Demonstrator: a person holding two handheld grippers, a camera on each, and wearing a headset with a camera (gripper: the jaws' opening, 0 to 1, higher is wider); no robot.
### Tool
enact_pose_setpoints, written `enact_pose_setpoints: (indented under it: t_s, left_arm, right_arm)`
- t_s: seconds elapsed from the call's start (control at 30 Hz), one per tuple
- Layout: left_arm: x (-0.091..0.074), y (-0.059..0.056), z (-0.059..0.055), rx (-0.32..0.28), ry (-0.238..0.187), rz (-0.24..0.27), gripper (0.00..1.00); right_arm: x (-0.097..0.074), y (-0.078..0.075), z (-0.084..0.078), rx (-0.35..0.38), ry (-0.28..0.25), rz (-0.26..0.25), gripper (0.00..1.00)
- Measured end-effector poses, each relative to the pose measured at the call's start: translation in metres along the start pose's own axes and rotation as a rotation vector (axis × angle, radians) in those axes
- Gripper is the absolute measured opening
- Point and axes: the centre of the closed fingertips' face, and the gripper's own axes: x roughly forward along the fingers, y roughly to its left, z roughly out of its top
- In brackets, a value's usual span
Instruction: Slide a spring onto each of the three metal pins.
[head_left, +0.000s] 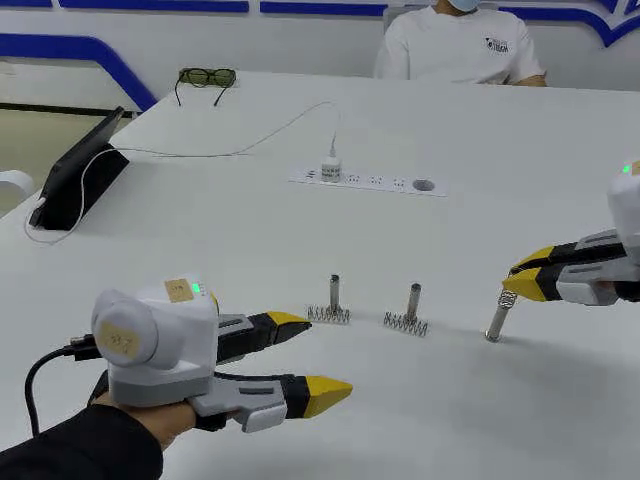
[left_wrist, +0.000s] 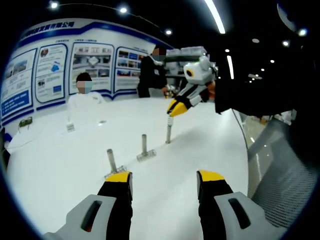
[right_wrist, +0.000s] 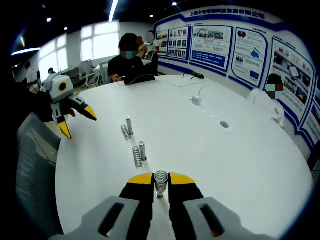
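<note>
The right hand-held gripper (right_wrist: 161, 180) has its jaws nearly together, pinching a spring (right_wrist: 160, 182) between the yellow tips. The spring's long axis runs along the end pin (head_left: 495, 324) beneath it; the coil sits at that pin's top end. In the head view this pin leans, top tipped toward the right hand-held gripper (head_left: 522, 280), with its foot on the white desk (head_left: 300, 230). It stands to the right of the middle pin (head_left: 413, 300), well apart from it.

The left hand-held gripper (head_left: 312, 357) is held in a hand (head_left: 150, 420), jaws spread wide with nothing between them, tips pointing toward the row of pins. It is near the middle pin, on the person's side and to the left, above the desk.

The middle pin stands upright. A loose spring (head_left: 405, 323) lies on its side just beside the pin's foot, long axis along the desk and across the view. To the left of the middle pin stands the last pin (head_left: 335, 292), also upright, with a second loose spring (head_left: 328, 315) lying flat at its base the same way.

Beyond the middle pin, well apart, a power strip (head_left: 365, 181) lies on the desk.
</note>
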Motion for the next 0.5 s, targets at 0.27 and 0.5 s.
enact_pose_setpoints:
  t_s: [0.27,0.5]
  left_arm:
    - [0.000,0.000,-0.002,-0.004,0.003,0.000,0.52]
    - [0.001,0.001,-0.003,-0.008,0.005,-0.003,0.52]
  right_arm:
    - [0.005,0.000,-0.005,0.006,0.004,0.001,0.12]
    - [0.011,0.001,-0.013,0.022,0.006,-0.002,0.12]
